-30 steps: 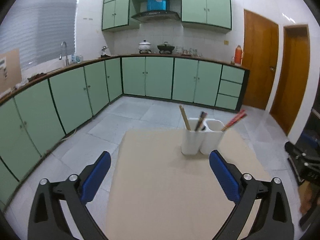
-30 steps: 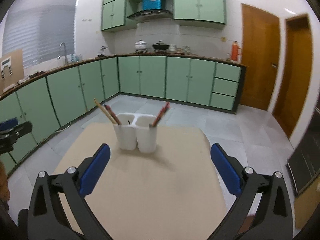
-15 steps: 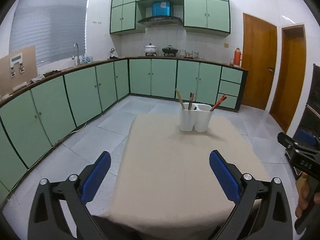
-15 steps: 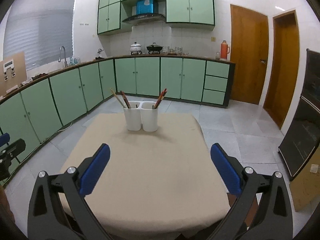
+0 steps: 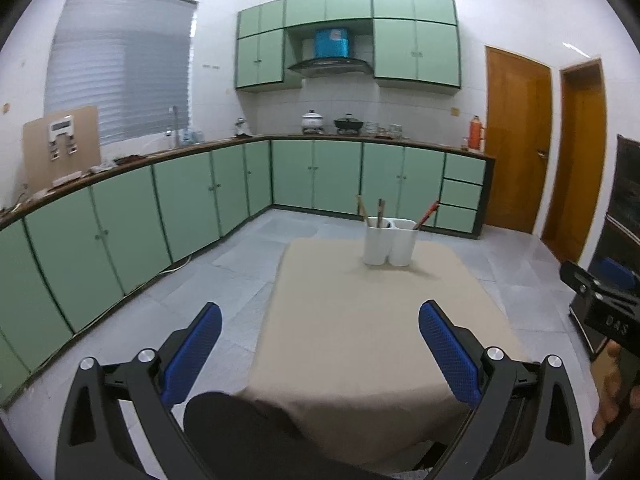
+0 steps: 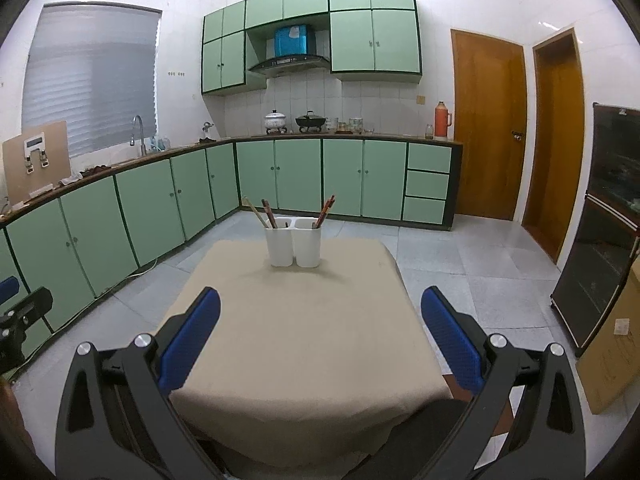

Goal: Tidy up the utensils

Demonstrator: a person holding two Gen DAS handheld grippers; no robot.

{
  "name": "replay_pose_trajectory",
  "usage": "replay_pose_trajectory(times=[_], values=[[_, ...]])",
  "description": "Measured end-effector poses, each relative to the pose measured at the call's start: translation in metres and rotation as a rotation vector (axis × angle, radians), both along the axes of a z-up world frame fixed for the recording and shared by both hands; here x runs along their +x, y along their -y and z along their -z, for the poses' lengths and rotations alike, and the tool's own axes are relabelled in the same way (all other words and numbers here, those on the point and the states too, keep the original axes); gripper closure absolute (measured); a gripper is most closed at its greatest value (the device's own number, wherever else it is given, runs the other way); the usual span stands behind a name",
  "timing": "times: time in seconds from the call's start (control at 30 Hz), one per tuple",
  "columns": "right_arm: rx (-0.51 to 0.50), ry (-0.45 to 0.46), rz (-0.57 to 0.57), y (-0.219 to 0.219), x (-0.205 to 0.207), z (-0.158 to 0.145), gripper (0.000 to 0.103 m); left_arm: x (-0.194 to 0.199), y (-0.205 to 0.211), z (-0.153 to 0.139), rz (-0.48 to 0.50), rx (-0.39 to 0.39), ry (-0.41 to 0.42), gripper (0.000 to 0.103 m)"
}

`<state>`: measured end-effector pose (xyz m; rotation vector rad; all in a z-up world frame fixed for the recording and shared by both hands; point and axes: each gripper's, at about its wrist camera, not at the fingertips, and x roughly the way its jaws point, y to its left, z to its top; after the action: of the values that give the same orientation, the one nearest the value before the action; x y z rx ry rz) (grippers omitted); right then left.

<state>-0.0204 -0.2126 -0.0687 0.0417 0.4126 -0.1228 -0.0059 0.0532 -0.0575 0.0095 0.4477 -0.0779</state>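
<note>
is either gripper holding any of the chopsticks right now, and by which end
Nothing is held. The left gripper and right gripper are open and empty; the chopsticks stand in the white holder.

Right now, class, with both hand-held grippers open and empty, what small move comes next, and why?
Probably none: every chopstick already stands in the white holder, the tablecloth looks bare, and the right hand-held gripper and the left sit well back.

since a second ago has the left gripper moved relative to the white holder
Yes. The left gripper has pulled back from the white holder, which now sits smaller and farther up the beige table.
</note>
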Motion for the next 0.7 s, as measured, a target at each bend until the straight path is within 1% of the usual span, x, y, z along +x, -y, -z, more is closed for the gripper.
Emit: replay_pose_trajectory(times=[0.1,0.23,0.47,0.7], values=[[-0.008,0.016,-0.004,-0.007,-0.014,-0.004,0.006,-0.014,-0.007,-0.006,-0.051,-0.003,0.019,0.006],[-0.015,0.029,-0.006,-0.01,-0.022,-0.006,0.006,-0.03,-0.017,-0.01,-0.068,-0.024,0.036,0.006],[-0.015,0.028,-0.012,-0.01,-0.019,-0.004,0.006,-0.03,-0.022,-0.011,-0.075,-0.063,0.016,0.006],[-0.002,0.034,-0.008,-0.006,-0.019,-0.006,0.006,-0.034,-0.019,-0.011,-0.1,-0.039,0.037,0.006]])
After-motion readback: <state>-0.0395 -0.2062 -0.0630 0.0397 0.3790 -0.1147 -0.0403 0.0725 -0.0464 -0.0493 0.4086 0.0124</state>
